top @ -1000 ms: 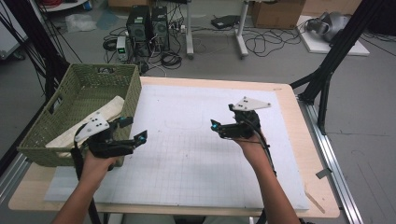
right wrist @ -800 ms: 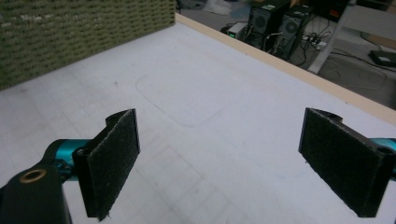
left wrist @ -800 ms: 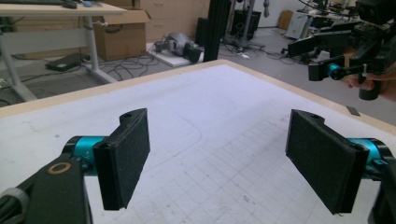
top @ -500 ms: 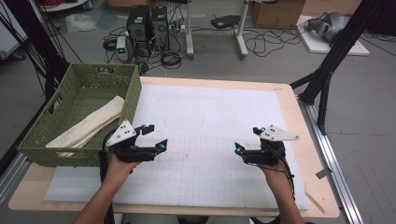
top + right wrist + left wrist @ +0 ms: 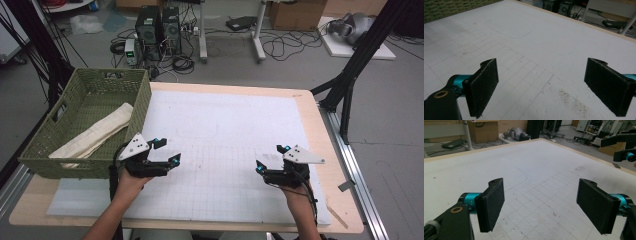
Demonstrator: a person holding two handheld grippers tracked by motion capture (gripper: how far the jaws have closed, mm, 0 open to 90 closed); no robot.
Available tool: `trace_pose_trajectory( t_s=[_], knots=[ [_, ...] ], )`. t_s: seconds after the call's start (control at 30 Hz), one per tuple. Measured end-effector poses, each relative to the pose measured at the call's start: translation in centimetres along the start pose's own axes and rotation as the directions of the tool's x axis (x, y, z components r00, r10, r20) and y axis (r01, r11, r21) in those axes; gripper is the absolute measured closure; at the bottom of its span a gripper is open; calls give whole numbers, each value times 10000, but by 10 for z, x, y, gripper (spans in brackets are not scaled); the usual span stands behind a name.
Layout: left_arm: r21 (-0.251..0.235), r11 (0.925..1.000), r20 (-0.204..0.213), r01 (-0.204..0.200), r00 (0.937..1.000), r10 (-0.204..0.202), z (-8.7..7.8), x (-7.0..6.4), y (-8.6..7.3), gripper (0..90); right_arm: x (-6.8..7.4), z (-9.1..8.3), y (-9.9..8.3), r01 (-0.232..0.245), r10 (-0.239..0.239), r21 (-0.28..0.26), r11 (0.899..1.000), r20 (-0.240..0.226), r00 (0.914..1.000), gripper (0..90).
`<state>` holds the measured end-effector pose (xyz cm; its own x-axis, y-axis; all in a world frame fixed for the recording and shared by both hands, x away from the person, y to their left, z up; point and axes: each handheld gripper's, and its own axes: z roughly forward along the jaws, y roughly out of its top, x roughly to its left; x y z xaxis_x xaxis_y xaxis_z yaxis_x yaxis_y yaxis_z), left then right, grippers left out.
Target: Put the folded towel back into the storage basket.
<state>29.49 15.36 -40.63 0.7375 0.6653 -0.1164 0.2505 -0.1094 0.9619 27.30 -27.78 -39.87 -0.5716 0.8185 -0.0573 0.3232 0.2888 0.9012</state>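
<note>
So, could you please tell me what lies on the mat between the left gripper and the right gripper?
Nothing: between the left gripper and the right gripper, the high view shows a bare stretch of the white gridded mat on the table.

Computer towers [image 5: 159, 24] stand beyond the table [image 5: 240, 88]

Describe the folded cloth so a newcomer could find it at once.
Start at the wooden table and go to its left edge, where a green woven basket stands. The folded cream cloth lies diagonally inside it, the only pale, soft thing there.
</note>
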Motion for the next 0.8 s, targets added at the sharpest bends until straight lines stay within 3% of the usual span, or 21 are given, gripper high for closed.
trace_pose_trajectory(
  t_s=[0.8],
  knots=[
    [104, 9999, -7, -45, 10000, 45, 3, -3, -2, 230, -1, 0, -7, -222, 222, 2, 9998, -44, 9997, 114]
  ],
)
